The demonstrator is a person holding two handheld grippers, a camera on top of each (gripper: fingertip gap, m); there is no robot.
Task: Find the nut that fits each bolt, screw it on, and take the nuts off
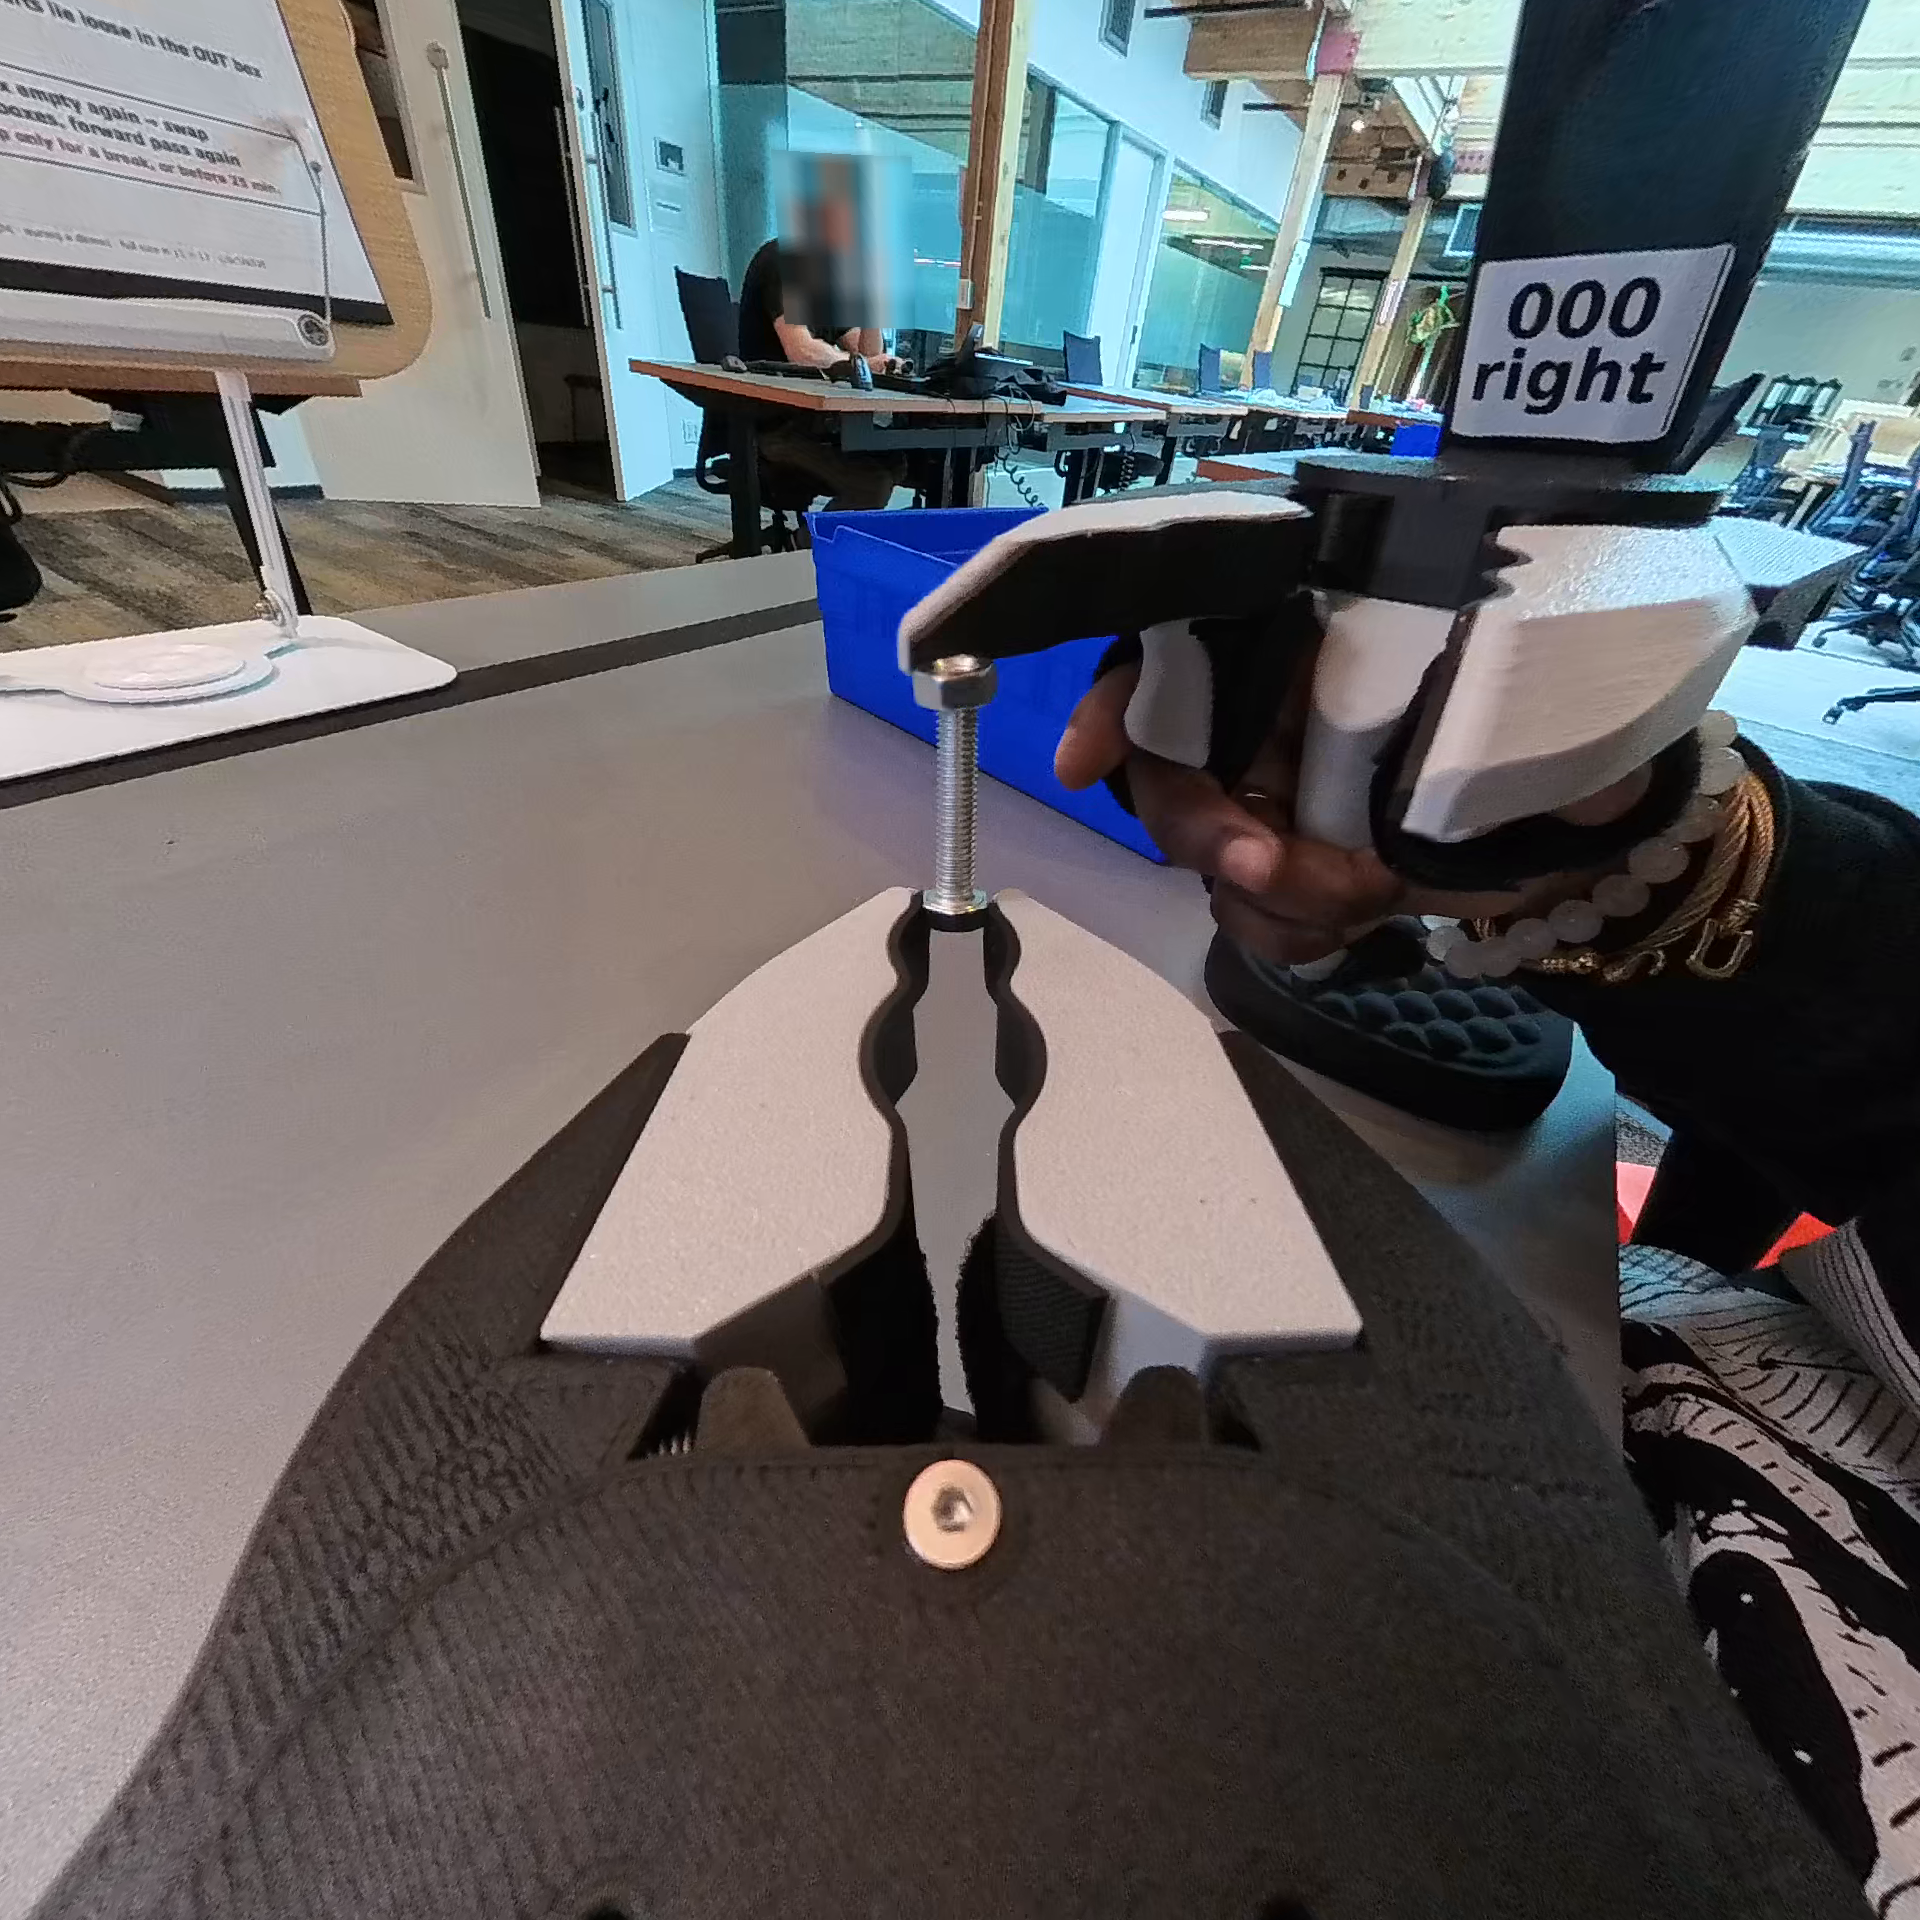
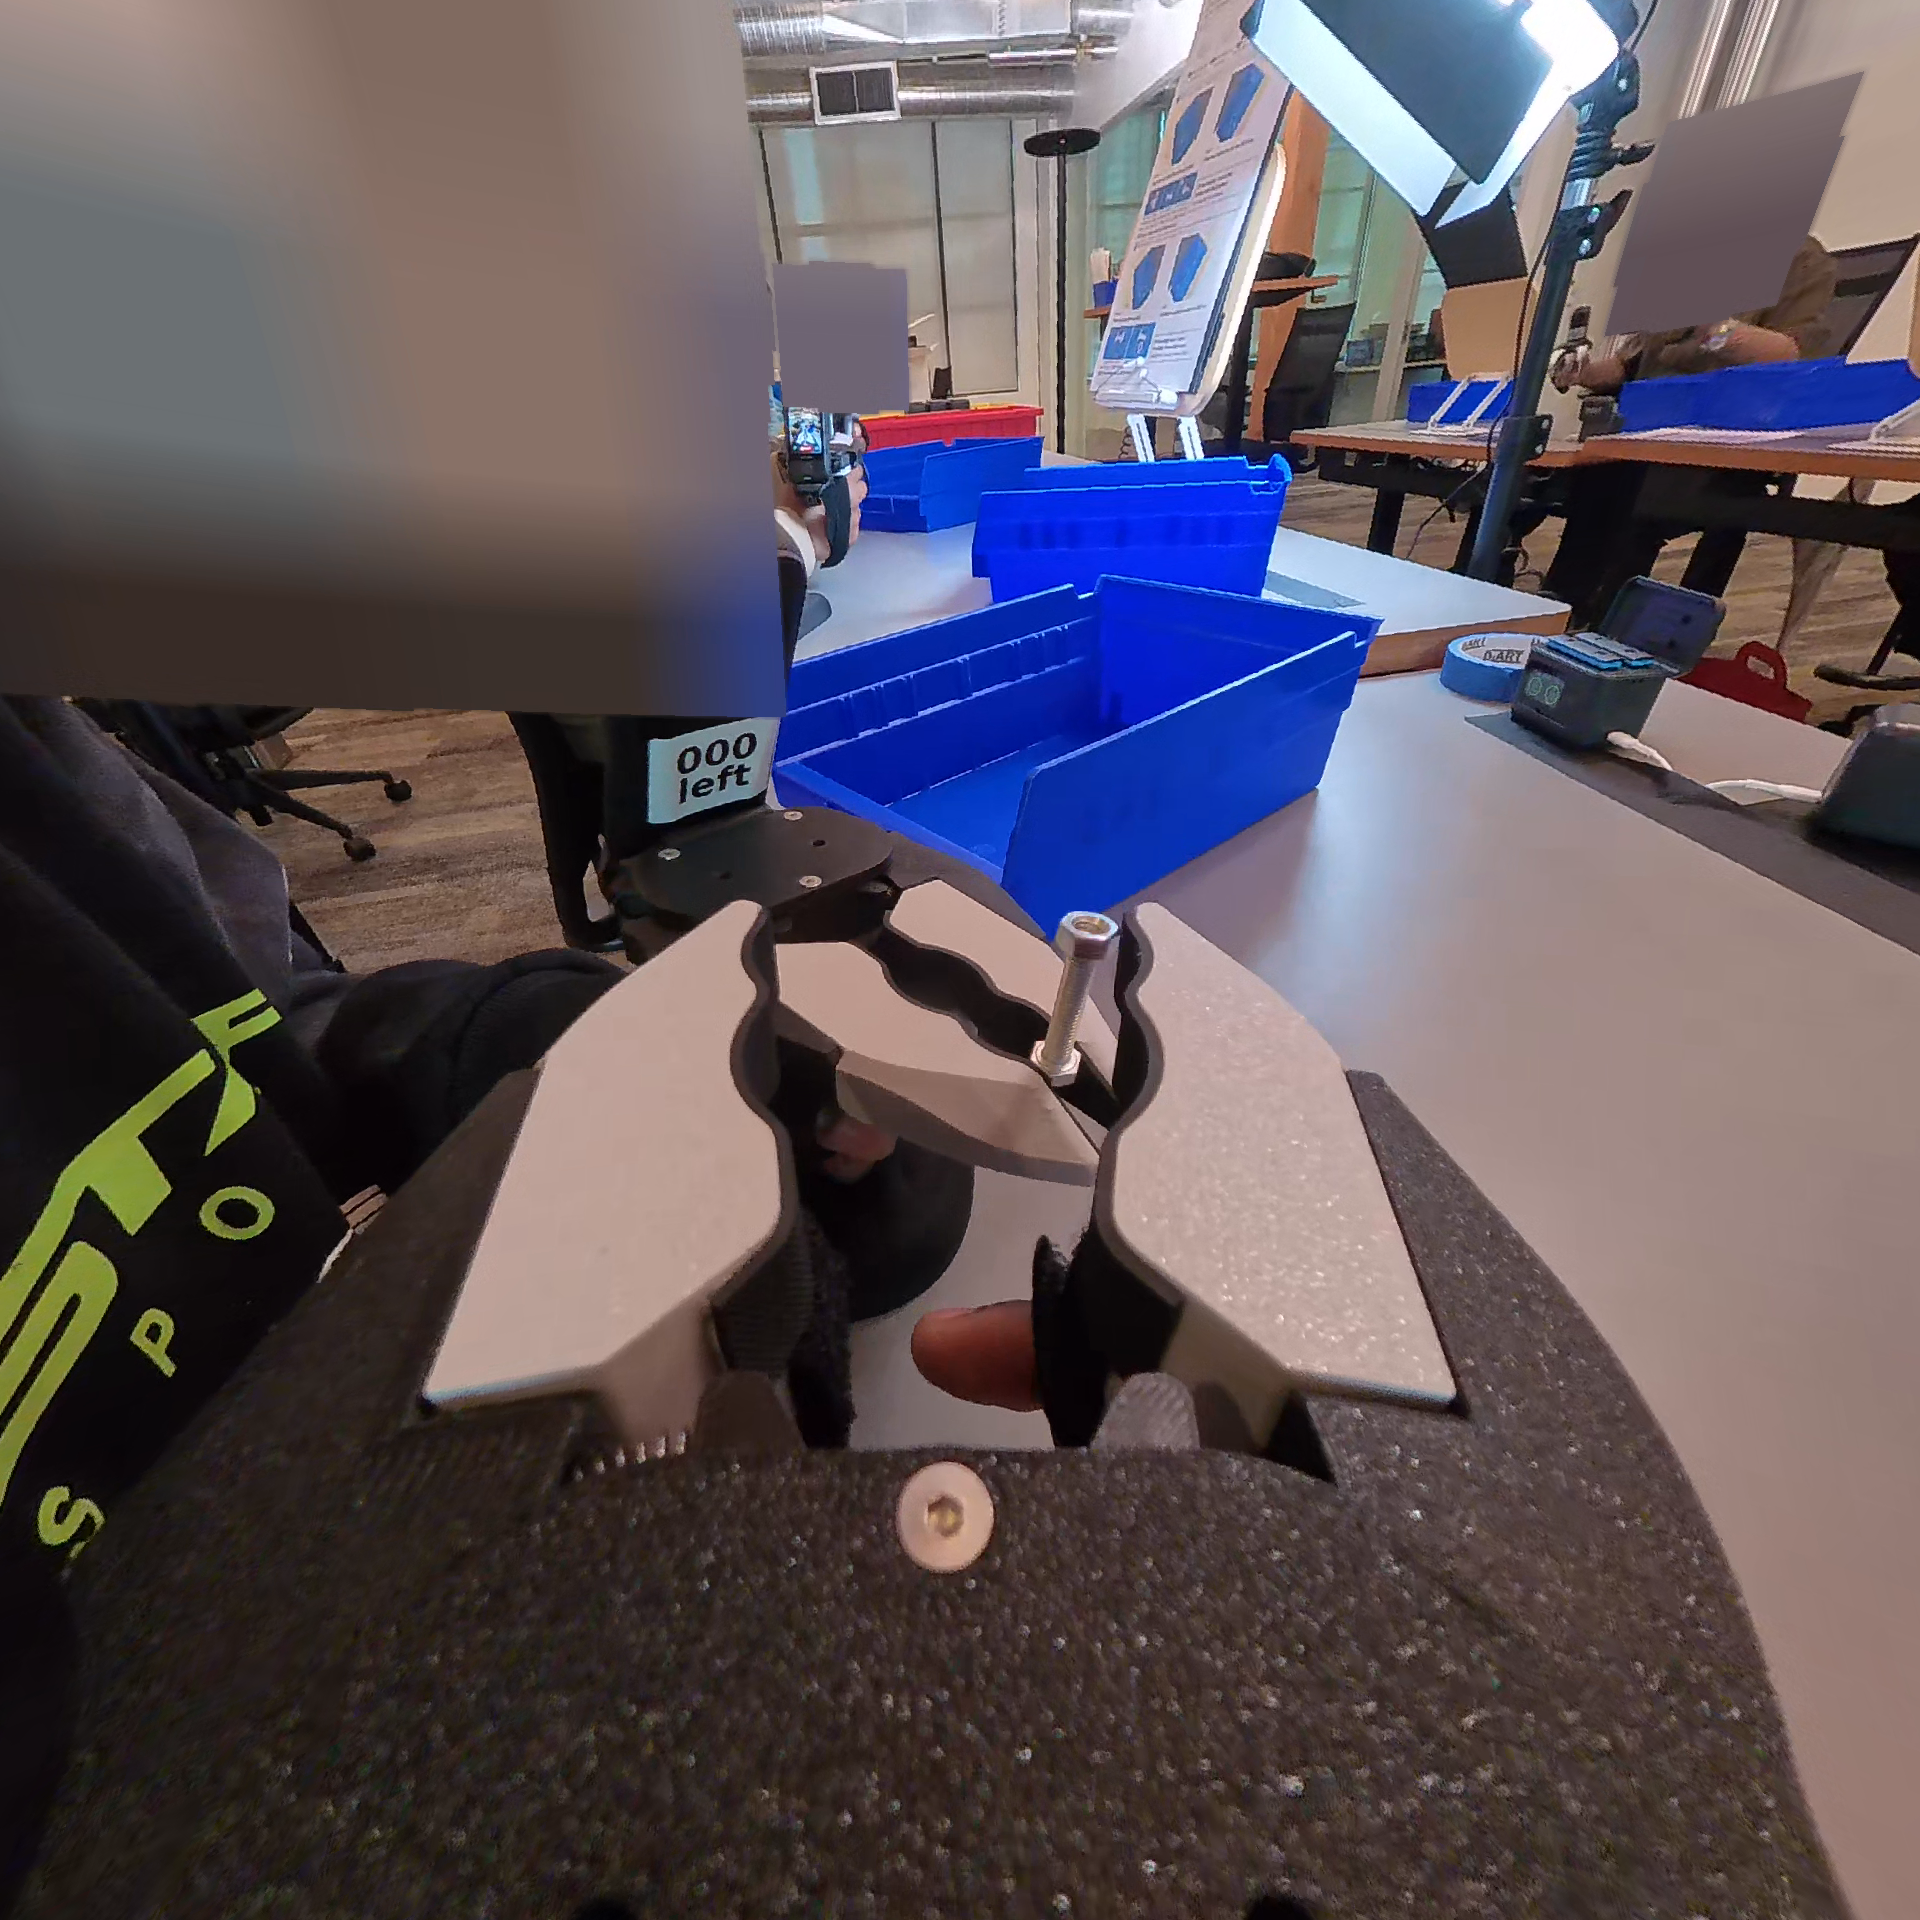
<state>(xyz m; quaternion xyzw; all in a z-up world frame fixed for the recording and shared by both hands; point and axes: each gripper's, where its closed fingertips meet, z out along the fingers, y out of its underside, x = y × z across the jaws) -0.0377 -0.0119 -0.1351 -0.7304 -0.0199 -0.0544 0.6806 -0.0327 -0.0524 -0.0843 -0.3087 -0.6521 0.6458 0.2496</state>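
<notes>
Bolt [image 1: 957, 800] is standing upright, its head pinched by the narrow left gripper [image 1: 957, 914] above the worktop [image 1: 416, 935]; nut [image 1: 954, 682] is sitting at its top between the wide right gripper's [image 2: 940, 997] fingers, nearer the right-hand one.

Grey table [image 2: 1558, 1039] with a dark strip running along its far side. Sitting on it: an open blue bin [image 2: 1091, 748] toward the far edge, a white stand base [image 1: 208, 686] at the far left corner, and a black padded wrist rest [image 1: 1392, 1029] by the right edge.
</notes>
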